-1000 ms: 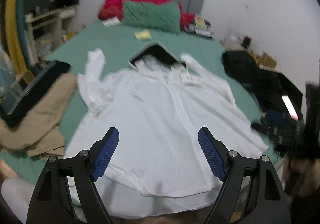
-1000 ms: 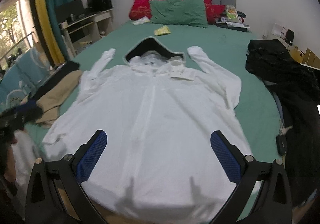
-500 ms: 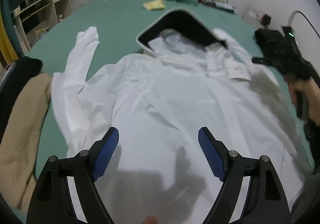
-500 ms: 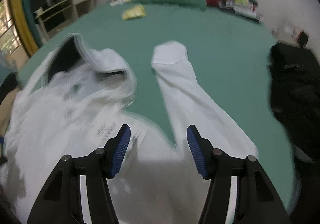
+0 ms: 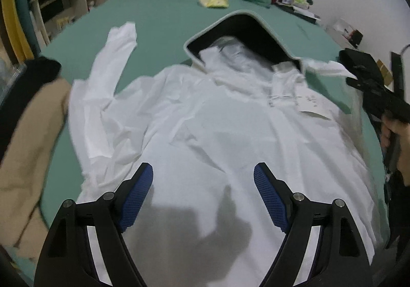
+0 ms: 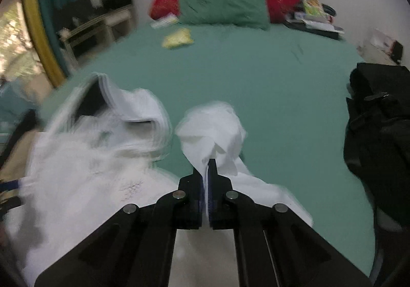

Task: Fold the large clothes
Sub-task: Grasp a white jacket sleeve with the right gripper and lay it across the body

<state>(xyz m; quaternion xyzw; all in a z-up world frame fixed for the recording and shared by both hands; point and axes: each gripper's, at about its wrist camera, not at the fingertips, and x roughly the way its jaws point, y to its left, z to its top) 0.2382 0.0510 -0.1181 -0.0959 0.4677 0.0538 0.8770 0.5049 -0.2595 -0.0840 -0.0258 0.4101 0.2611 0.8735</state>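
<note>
A large white shirt (image 5: 220, 118) lies spread face up on the green bed (image 5: 153, 18), collar toward the pillows, with a black board under the collar and a paper tag on the chest. My left gripper (image 5: 203, 179) hovers open over the shirt's lower body with nothing between its blue pads. My right gripper (image 6: 208, 166) is shut on the white sleeve (image 6: 212, 128) near its cuff, and the cloth bunches up just past the fingertips. In the left wrist view the right gripper's black body (image 5: 371, 87) and a hand show at the right edge beside the sleeve.
A beige garment (image 5: 25, 148) with a dark one lies at the bed's left edge. Black clothes (image 6: 379, 133) pile up at the right. Green and red pillows (image 6: 223, 2), a yellow packet (image 6: 178, 37) and books sit near the headboard. Shelves stand on the left.
My right gripper moved to the shirt's right sleeve and went from wide open to shut on it, bunching the cuff. My left gripper came forward and lower over the shirt, still open.
</note>
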